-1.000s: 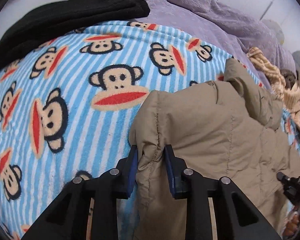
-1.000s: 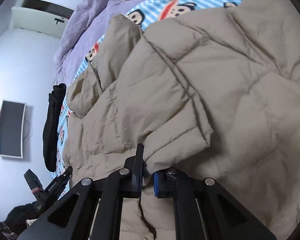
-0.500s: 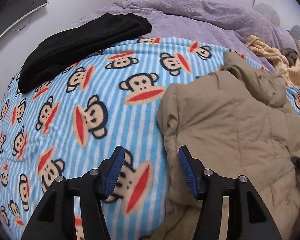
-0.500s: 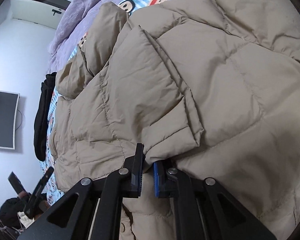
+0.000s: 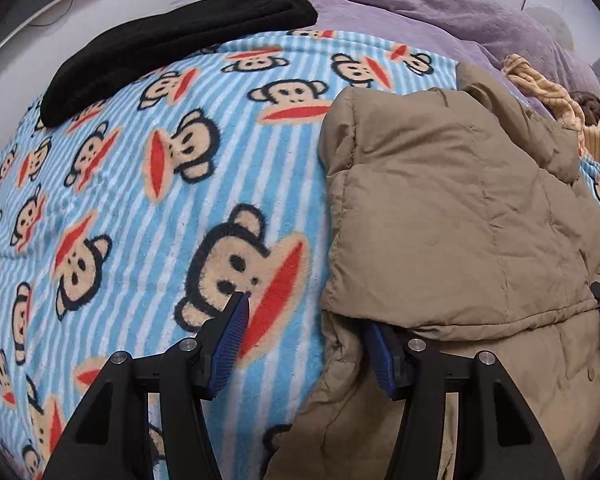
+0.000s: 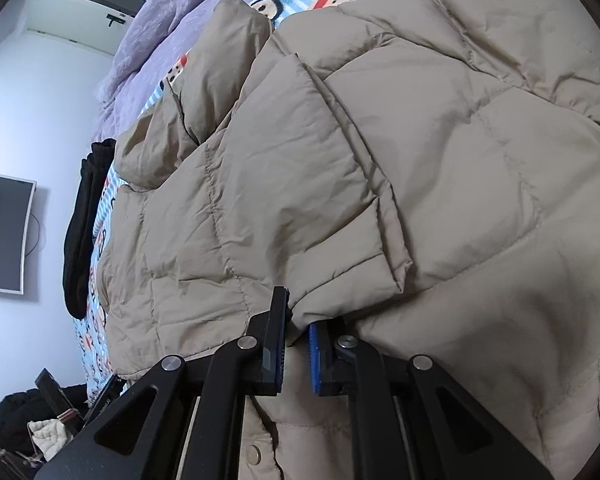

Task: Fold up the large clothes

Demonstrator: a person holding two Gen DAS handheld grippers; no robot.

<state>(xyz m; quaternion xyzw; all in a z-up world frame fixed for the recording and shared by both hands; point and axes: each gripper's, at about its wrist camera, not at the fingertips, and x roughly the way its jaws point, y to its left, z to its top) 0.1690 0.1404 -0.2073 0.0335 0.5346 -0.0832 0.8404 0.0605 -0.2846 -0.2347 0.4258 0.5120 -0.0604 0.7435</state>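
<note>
A tan quilted jacket (image 5: pixel 460 200) lies on a blue striped monkey-print blanket (image 5: pixel 140 200). My left gripper (image 5: pixel 308 320) is open at the jacket's left edge. Its left fingertip (image 5: pixel 238 308) rests over the blanket, and its right pad (image 5: pixel 378 344) is tucked under a folded flap of the jacket. In the right wrist view one sleeve (image 6: pixel 300 180) is folded across the jacket body (image 6: pixel 480 140). My right gripper (image 6: pixel 298 332) is shut on the sleeve's cuff edge.
A black garment (image 5: pixel 160 40) lies along the far left of the bed. A purple blanket (image 5: pixel 420 8) and a yellow knitted item (image 5: pixel 548 92) lie beyond the jacket. A monitor (image 6: pixel 4 232) hangs on the wall. Dark clutter (image 6: pixel 20 420) sits on the floor.
My left gripper let go of the jacket edge, opened wide, and came down with its right finger under the fold. My right gripper kept hold of the cuff, and the jacket now looks closer.
</note>
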